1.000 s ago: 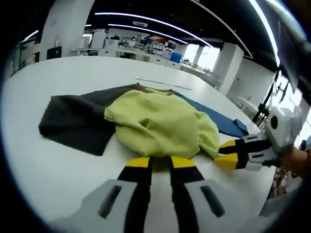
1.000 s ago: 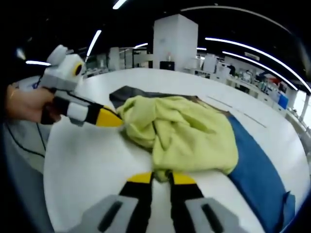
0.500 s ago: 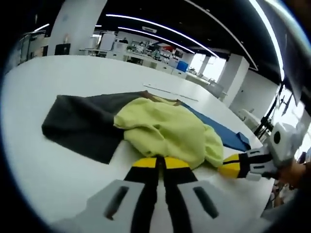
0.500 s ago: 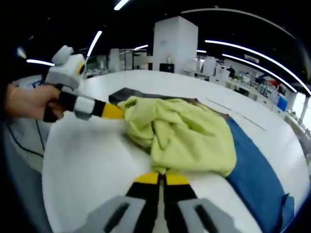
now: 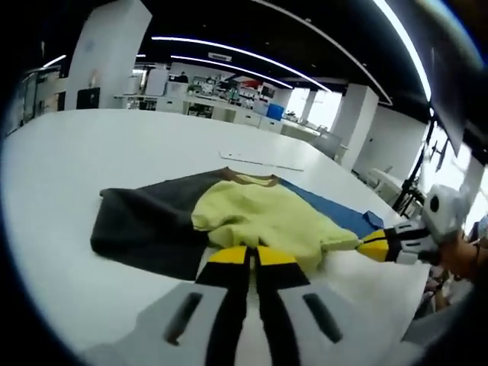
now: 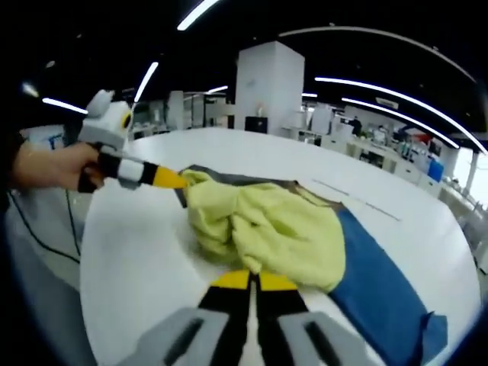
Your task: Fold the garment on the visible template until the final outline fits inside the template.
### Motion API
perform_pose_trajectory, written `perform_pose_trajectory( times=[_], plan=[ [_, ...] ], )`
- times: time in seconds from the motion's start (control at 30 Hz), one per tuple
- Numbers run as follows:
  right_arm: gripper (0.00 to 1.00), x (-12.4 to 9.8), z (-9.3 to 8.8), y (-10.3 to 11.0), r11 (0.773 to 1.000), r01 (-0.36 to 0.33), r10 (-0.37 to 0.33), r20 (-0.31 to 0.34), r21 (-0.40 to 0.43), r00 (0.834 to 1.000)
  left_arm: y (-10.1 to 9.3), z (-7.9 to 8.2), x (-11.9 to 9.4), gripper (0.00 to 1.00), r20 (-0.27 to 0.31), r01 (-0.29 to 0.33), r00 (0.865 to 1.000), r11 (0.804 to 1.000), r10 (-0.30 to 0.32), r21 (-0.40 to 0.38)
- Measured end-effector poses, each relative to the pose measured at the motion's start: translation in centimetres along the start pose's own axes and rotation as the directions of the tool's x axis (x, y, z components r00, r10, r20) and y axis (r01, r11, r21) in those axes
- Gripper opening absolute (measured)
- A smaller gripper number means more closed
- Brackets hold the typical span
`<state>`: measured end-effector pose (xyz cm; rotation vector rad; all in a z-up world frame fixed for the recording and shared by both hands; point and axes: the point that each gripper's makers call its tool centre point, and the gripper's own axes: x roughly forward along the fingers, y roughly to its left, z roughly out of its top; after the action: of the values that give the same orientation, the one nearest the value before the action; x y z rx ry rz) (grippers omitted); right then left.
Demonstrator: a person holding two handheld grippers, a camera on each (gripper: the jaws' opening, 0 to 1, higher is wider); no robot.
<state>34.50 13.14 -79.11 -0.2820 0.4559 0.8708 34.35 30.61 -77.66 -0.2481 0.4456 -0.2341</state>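
On the white desk (image 5: 69, 168) lies the garment (image 5: 263, 217), a yellow-green shirt, bunched in the middle. Under it are a dark grey cloth (image 5: 145, 225) toward 9 o'clock and a blue cloth (image 5: 335, 213) toward 3 o'clock in the left gripper view.

The left gripper (image 5: 248, 258) has its fingers pressed together on the near edge of the garment at 6 o'clock. In the right gripper view it enters from 9 o'clock, held by a hand (image 6: 53, 166), and its yellow tip touches a corner of the garment.

The right gripper (image 6: 248, 279) also has its fingers pressed together on the near hem of the garment (image 6: 263, 229). The blue cloth (image 6: 381, 293) stretches toward 4 o'clock there. A thin white strip (image 5: 259, 162) lies on the desk beyond the garment.
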Motion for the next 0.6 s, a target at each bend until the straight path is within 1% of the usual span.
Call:
perform_pose_trajectory(
  times=[0.17, 0.3, 0.33, 0.37, 0.4, 0.47, 0.6],
  plan=[
    [0.00, -1.6, 1.3, -0.6, 1.000, 0.021, -0.022, 0.038, 0.015, 0.999, -0.3, 0.3, -1.1, 0.00, 0.008, 0.009, 1.000, 0.999, -0.009, 0.032],
    [0.00, -2.8, 2.1, -0.8, 0.999, 0.032, -0.034, 0.054, 0.032, 0.998, -0.3, 0.6, -2.0, 0.00, 0.016, 0.013, 1.000, 0.999, -0.014, 0.038],
    [0.00, -2.9, 2.2, -1.0, 0.999, 0.032, -0.035, 0.063, 0.042, 0.997, -0.4, 0.7, -2.3, 0.00, 0.016, 0.015, 1.000, 0.999, -0.015, 0.043],
    [0.00, -3.2, 2.5, -1.0, 0.996, 0.025, -0.031, 0.076, 0.082, 0.997, -0.1, 0.7, -2.3, 0.00, 0.015, 0.014, 1.000, 0.998, -0.015, 0.054],
    [0.00, -3.4, 2.6, -1.0, 0.994, 0.020, -0.028, 0.078, 0.105, 0.997, 0.1, 0.7, -2.4, 0.00, 0.009, 0.016, 1.000, 0.997, -0.016, 0.069],
    [0.00, -3.7, 2.7, -1.3, 0.992, 0.019, -0.029, 0.076, 0.123, 0.997, 0.2, 0.9, -2.8, 0.00, 0.011, 0.015, 1.000, 0.997, -0.016, 0.075],
    [0.00, -4.5, 2.9, -2.0, 0.991, 0.034, -0.044, 0.070, 0.129, 0.997, 0.3, 1.2, -3.5, 0.00, 0.007, 0.038, 0.999, 0.994, -0.039, 0.100]
  ],
)
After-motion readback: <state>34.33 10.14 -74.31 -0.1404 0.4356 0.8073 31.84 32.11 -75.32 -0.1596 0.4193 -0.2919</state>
